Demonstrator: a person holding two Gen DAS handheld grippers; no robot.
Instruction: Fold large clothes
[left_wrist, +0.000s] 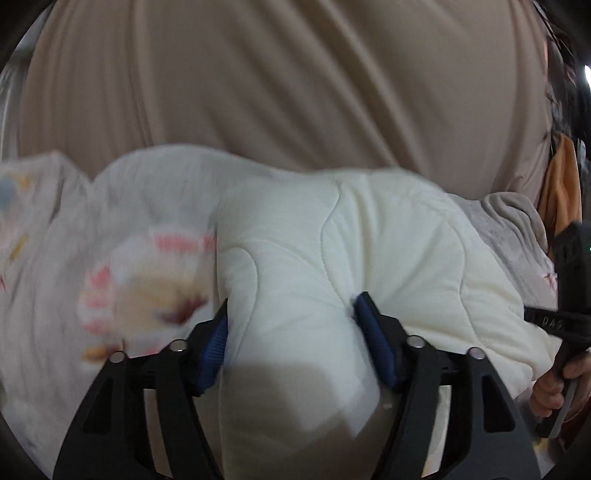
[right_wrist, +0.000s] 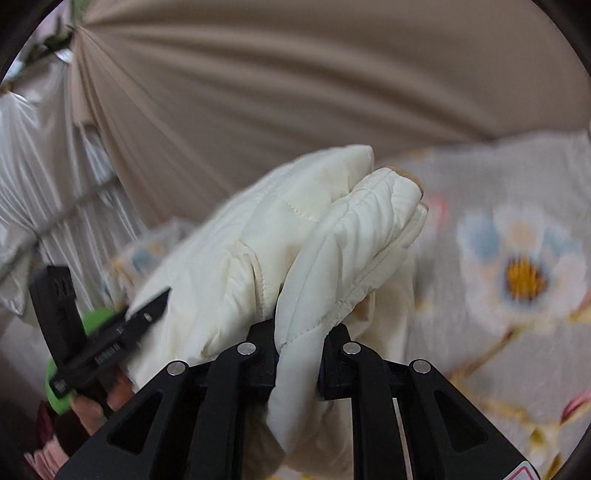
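A cream quilted padded jacket lies bunched over a floral bedsheet. My left gripper is shut on a thick fold of the jacket, with its blue pads pressed into the padding on both sides. My right gripper is shut on another fold of the same jacket, which rises bunched above the jaws. The other hand-held gripper shows at the right edge of the left wrist view and at the left of the right wrist view.
A beige pleated curtain hangs close behind the bed and fills the upper part of both views. The floral bedsheet spreads to the right. An orange cloth hangs at the far right. A white gathered fabric is at left.
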